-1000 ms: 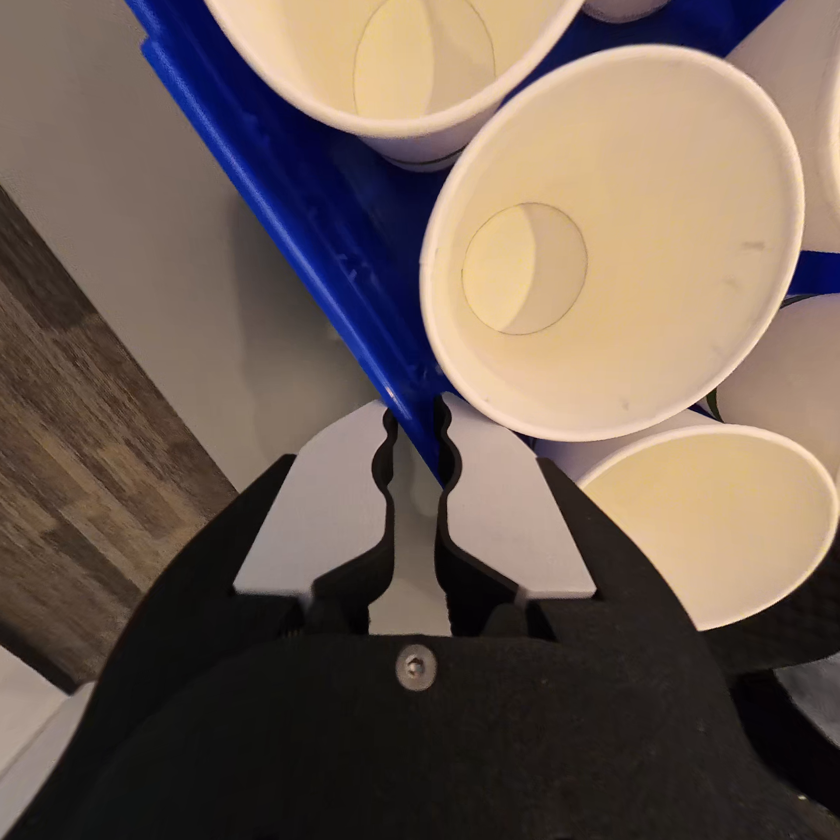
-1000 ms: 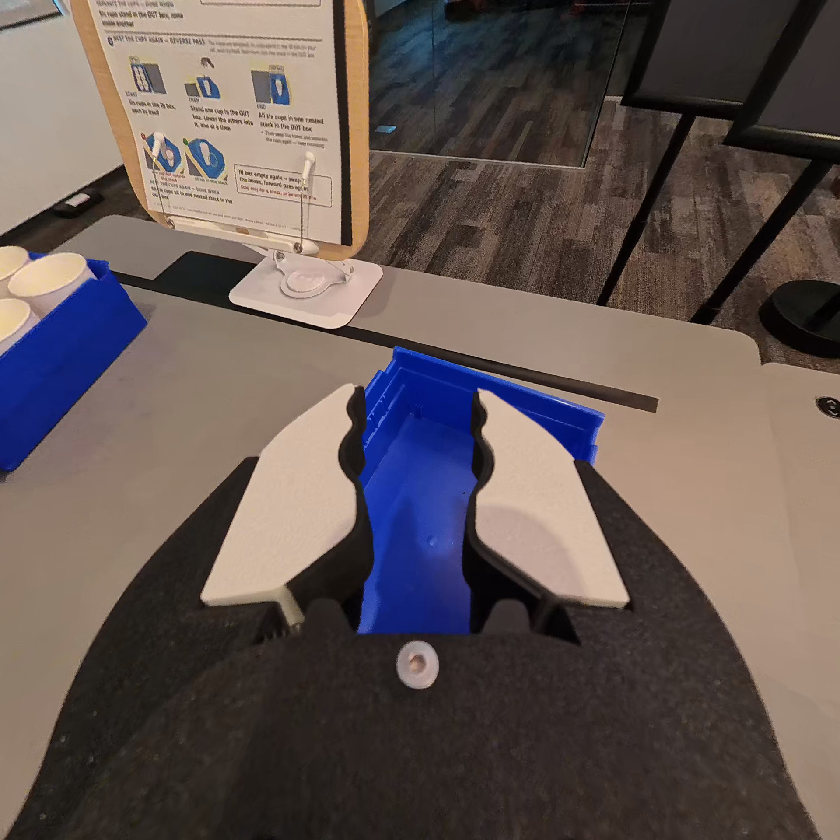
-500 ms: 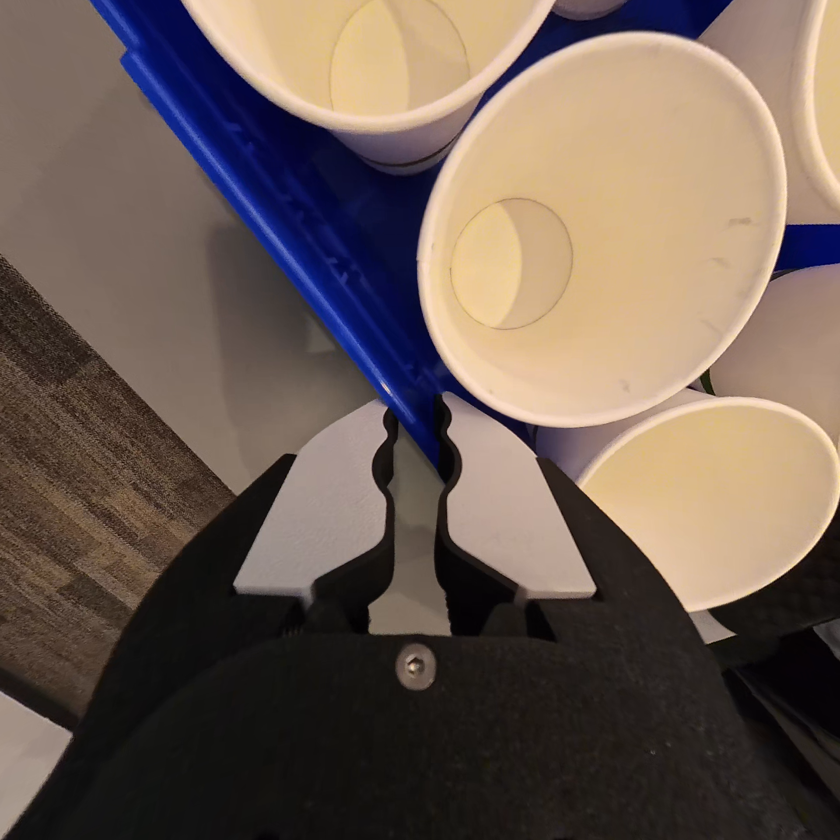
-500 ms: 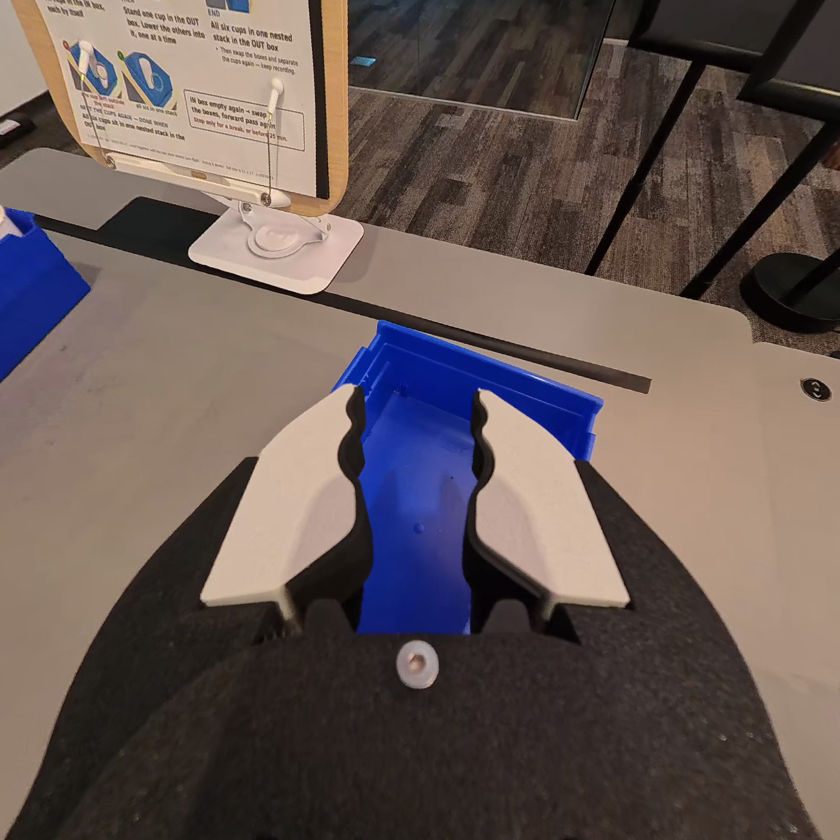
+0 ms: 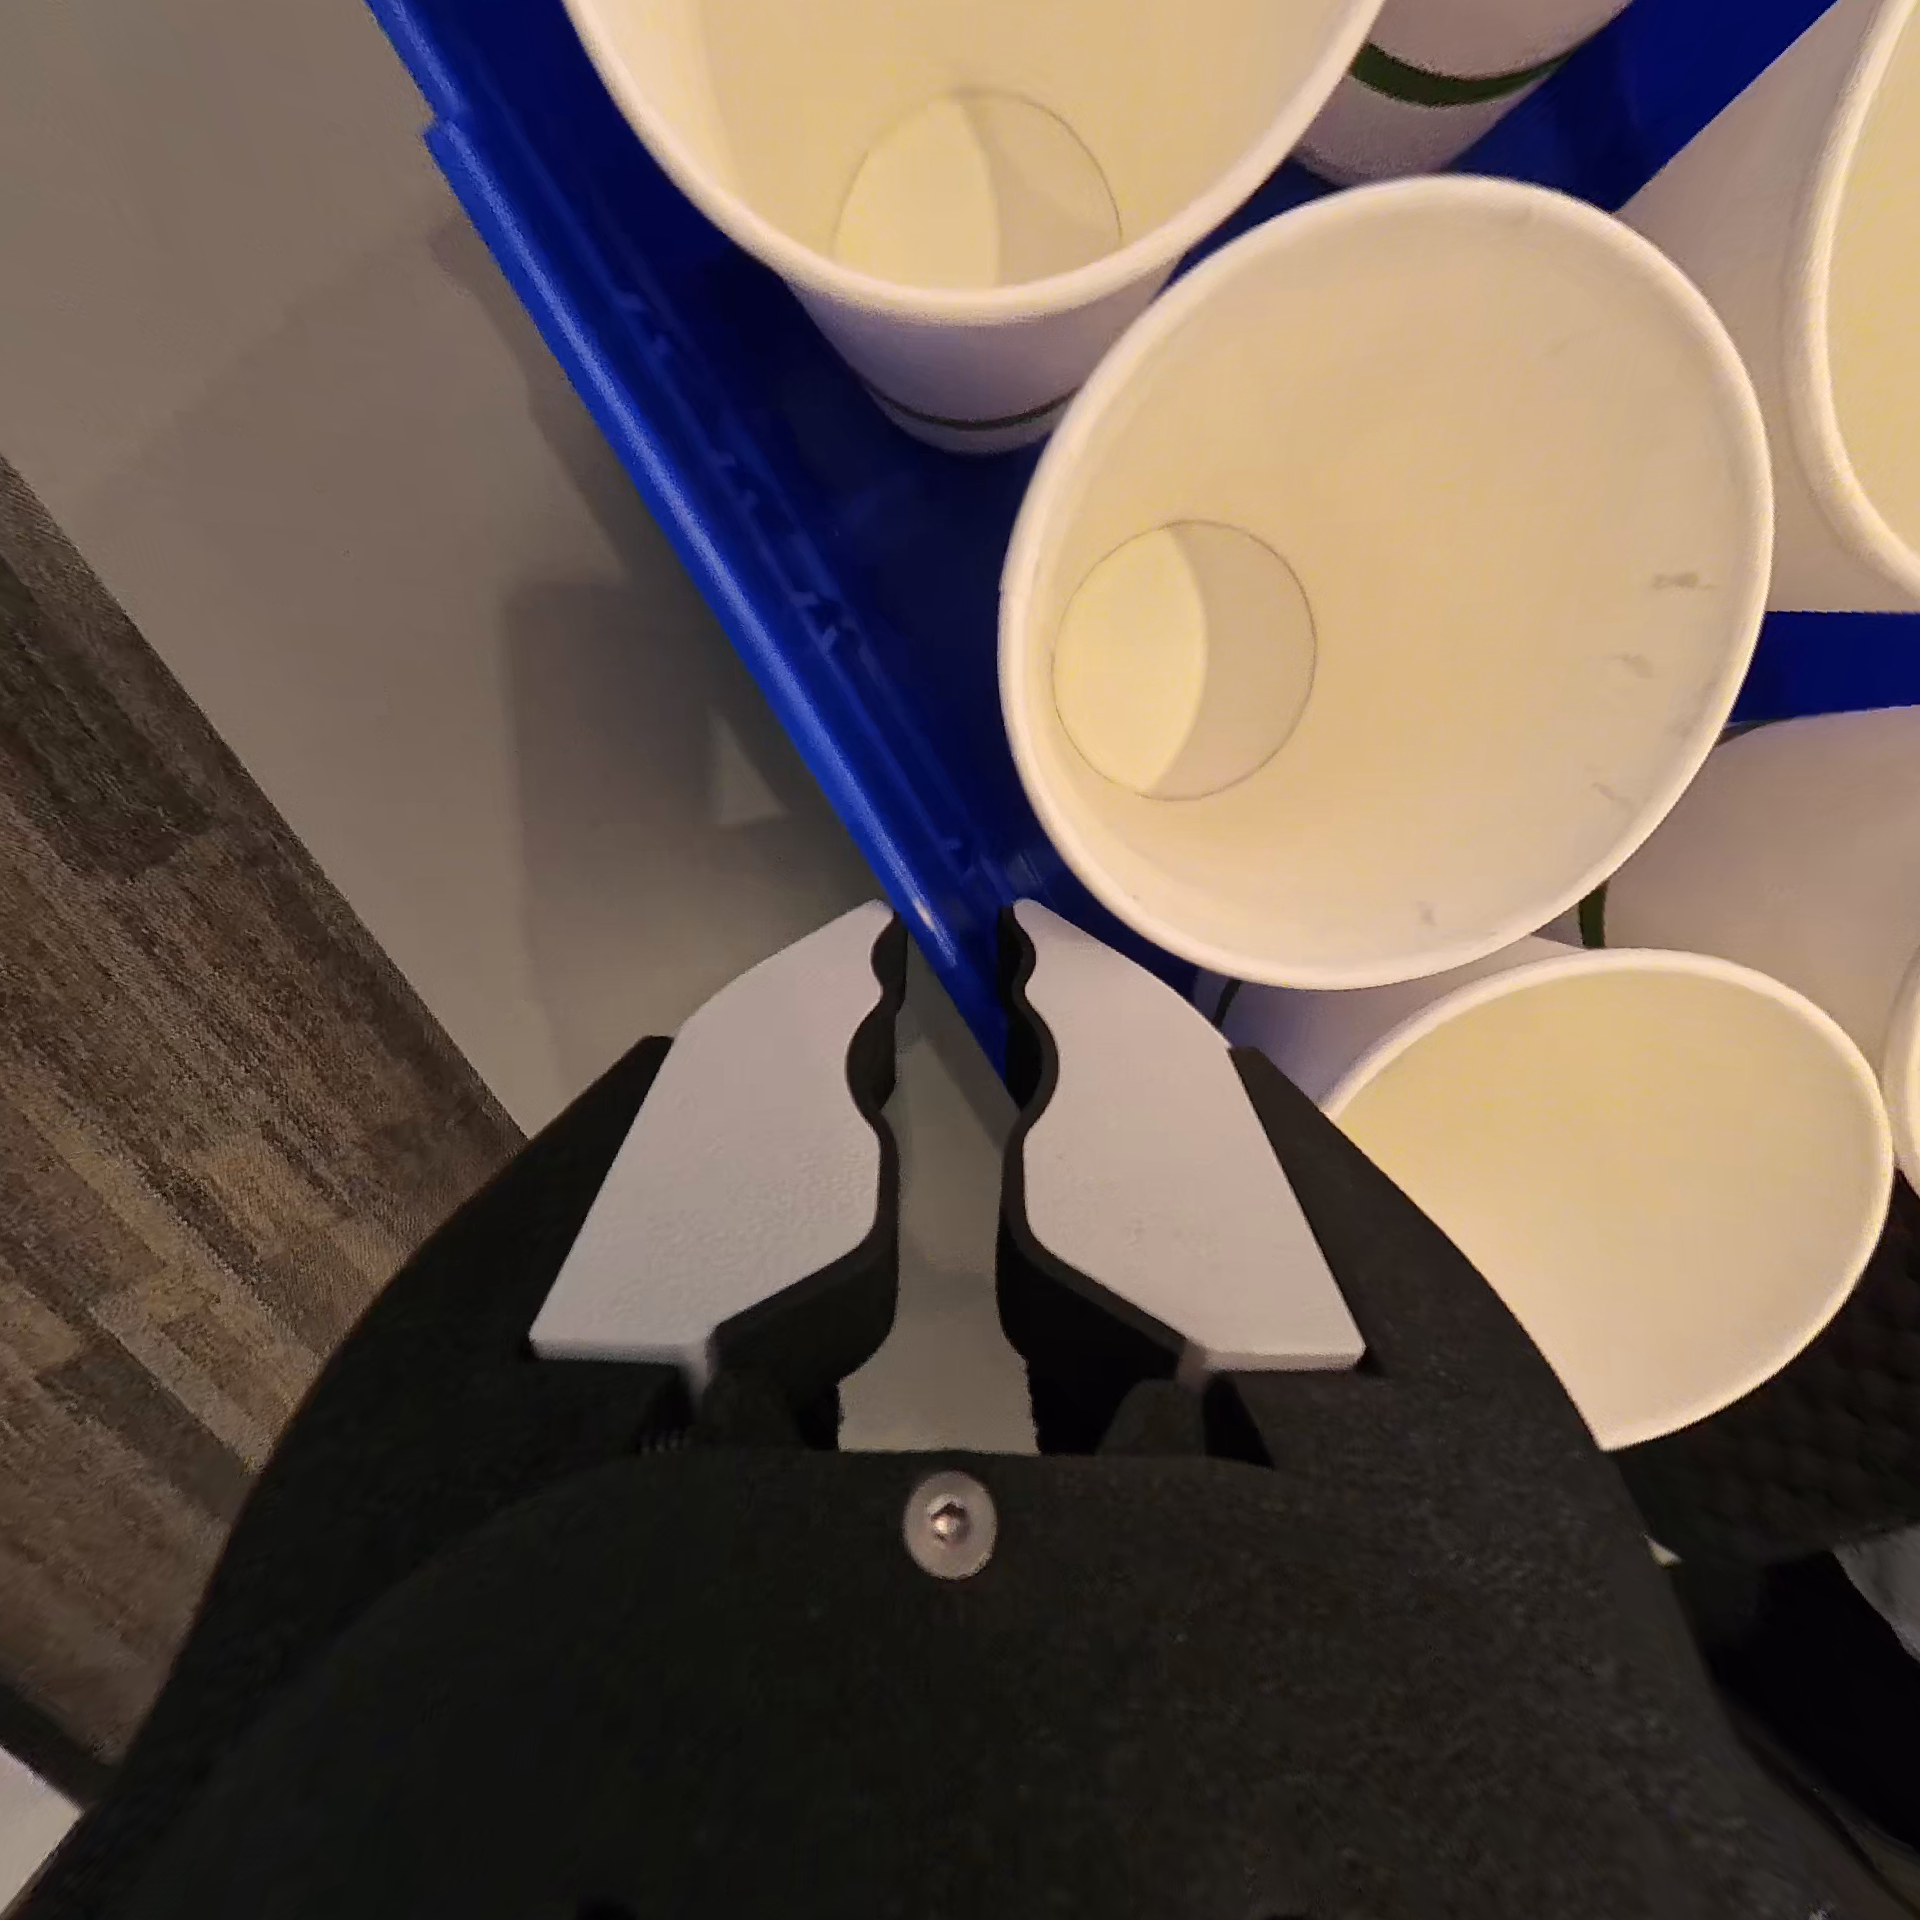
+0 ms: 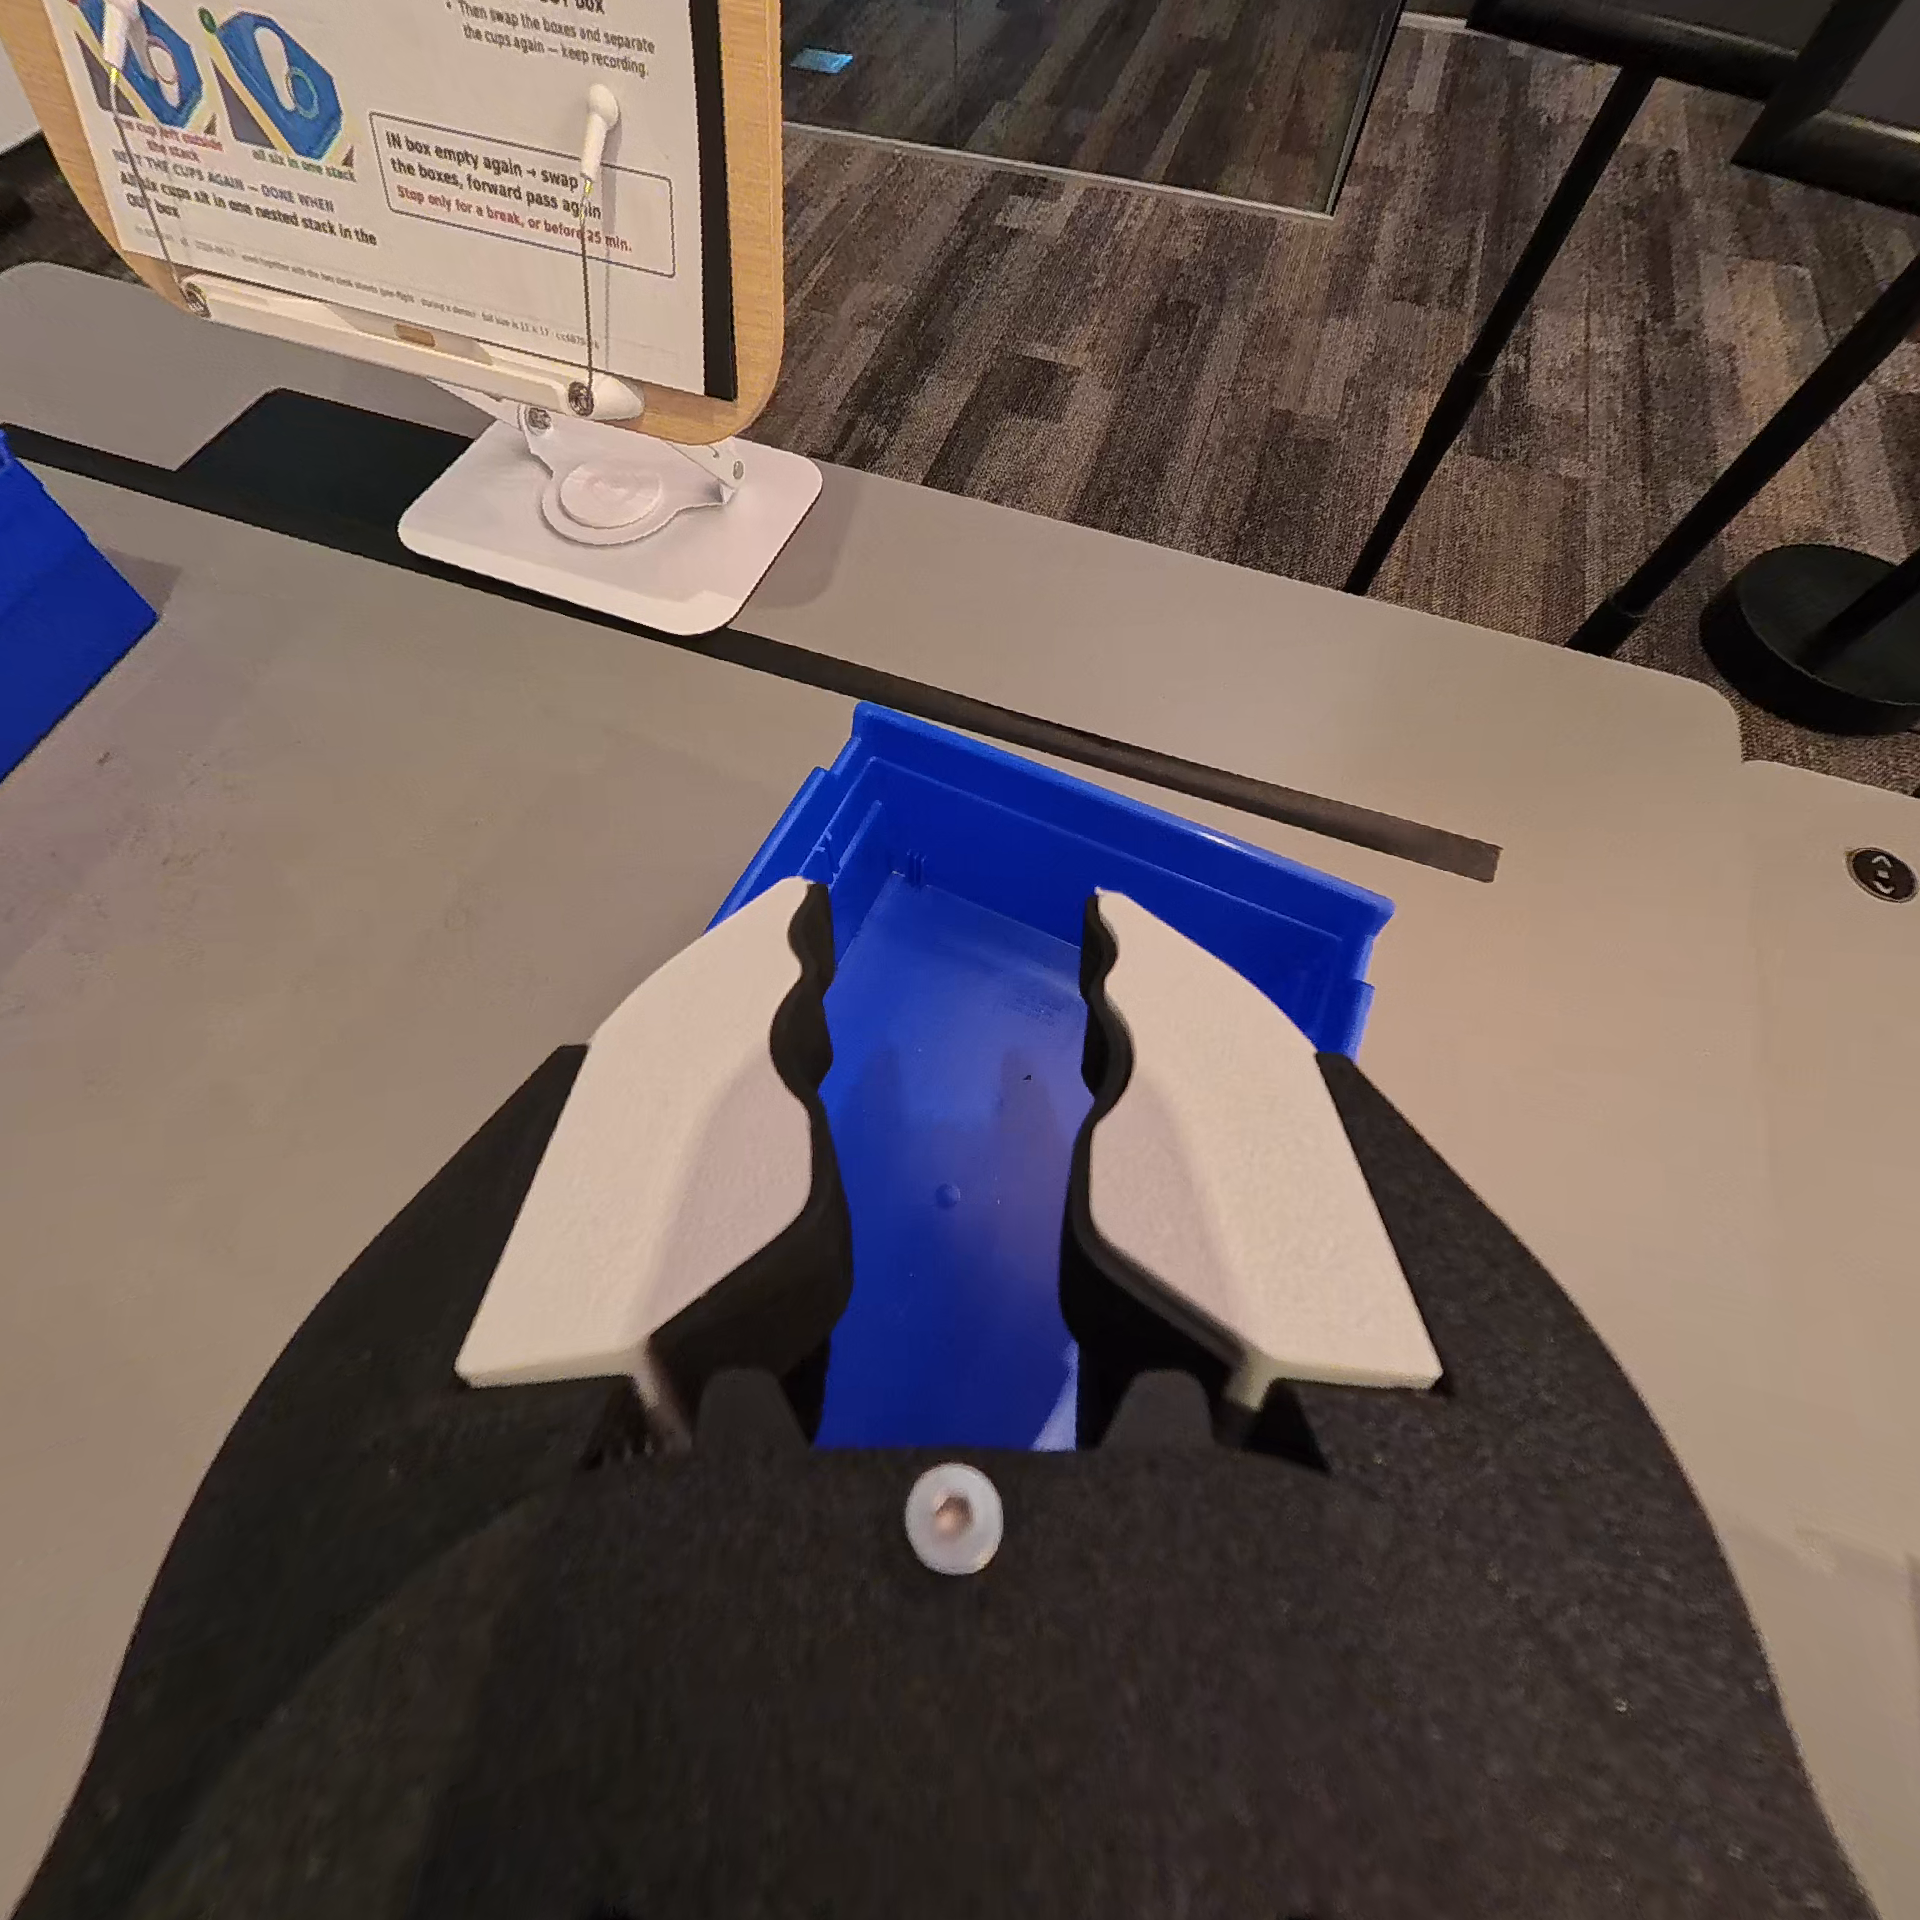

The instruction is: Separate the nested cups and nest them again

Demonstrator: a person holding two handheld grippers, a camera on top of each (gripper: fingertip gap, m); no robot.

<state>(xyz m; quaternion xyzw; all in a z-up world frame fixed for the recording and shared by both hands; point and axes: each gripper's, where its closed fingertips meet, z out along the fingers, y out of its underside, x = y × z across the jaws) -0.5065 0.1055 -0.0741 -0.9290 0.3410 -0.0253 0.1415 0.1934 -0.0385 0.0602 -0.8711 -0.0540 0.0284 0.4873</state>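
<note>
Paper cups: [image 5: 1382, 582] smooth white cones with rolled rims, upright and separate in the glossy blue plastic bin [image 5: 727, 540] near the grey table's edge.
Left gripper: [image 5: 951, 925] wavy-padded jaws narrowly parted, straddling that bin's rim, perhaps touching.
Right gripper: [image 6: 951, 914] jaws spread, empty, above a second blue bin [image 6: 1122, 842].

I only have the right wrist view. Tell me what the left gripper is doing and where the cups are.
Observer: The left gripper hovers over the near wall of a blue bin, jaws narrowly apart, holding nothing.
Operator: Report the cups.
Observer: Several white paper cups stand upright in that bin, not nested; the closest is the cup just right of the fingertips.
Operator: Say whether they're empty.
Observer: That cup and the cup behind it show bare bottoms.
</note>
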